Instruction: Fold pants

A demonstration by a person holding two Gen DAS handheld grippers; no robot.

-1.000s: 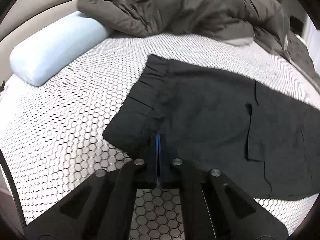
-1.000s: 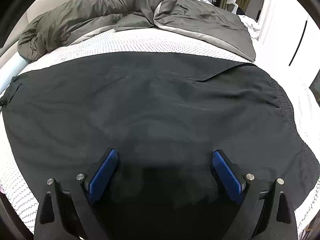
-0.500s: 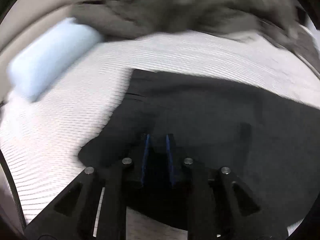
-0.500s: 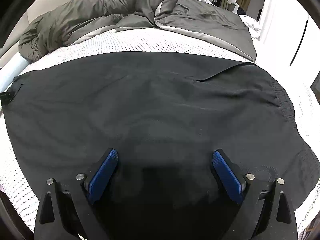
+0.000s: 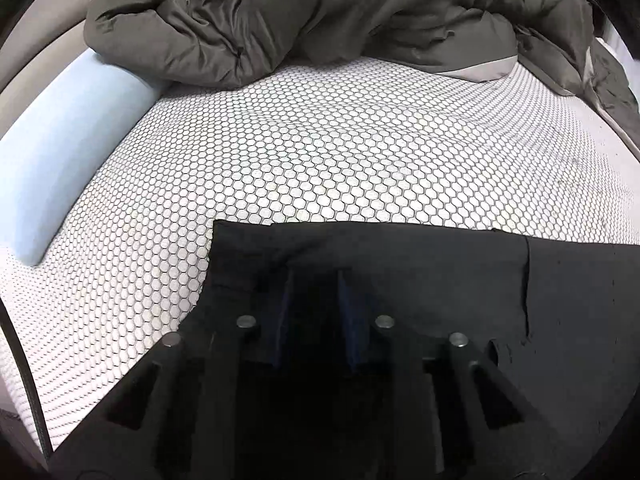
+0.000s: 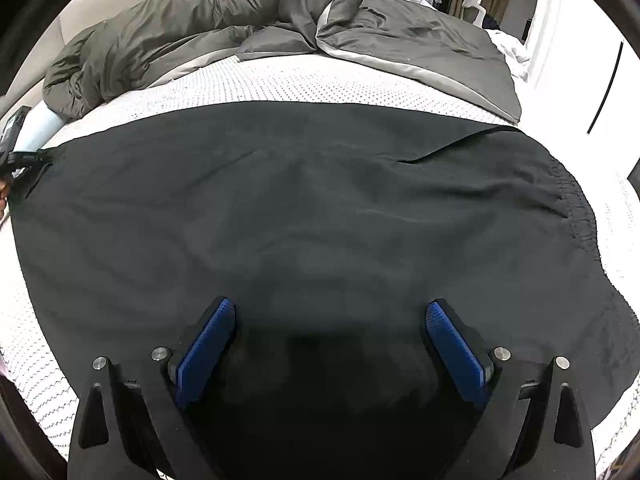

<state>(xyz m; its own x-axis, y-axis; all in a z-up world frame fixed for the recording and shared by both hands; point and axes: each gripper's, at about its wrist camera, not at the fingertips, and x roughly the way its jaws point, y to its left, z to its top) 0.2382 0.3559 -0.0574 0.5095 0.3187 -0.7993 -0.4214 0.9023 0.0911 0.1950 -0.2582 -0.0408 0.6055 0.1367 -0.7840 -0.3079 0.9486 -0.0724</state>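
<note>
Black pants [image 6: 304, 216] lie spread flat on the white honeycomb-patterned bed [image 5: 320, 168]. In the left wrist view the pants [image 5: 440, 280] fill the lower right, their straight edge facing the bedding. My left gripper [image 5: 314, 284] is partly open just above the pants' left end, with nothing held between the blue pads. My right gripper [image 6: 330, 312] is wide open and empty, hovering over the near middle of the pants. The elastic waistband [image 6: 576, 208] is at the right. The left gripper also shows at the far left edge of the right wrist view [image 6: 20, 160].
A rumpled grey duvet [image 5: 320, 12] is heaped along the far side of the bed, also in the right wrist view [image 6: 260, 28]. A pale blue bolster pillow [image 5: 60, 148] lies at the left. A white wardrobe [image 6: 592, 60] stands at the right.
My left gripper was shut on the pants' end, then opened and moved forward over the cloth, which now lies flat. The right gripper has stayed open and still.
</note>
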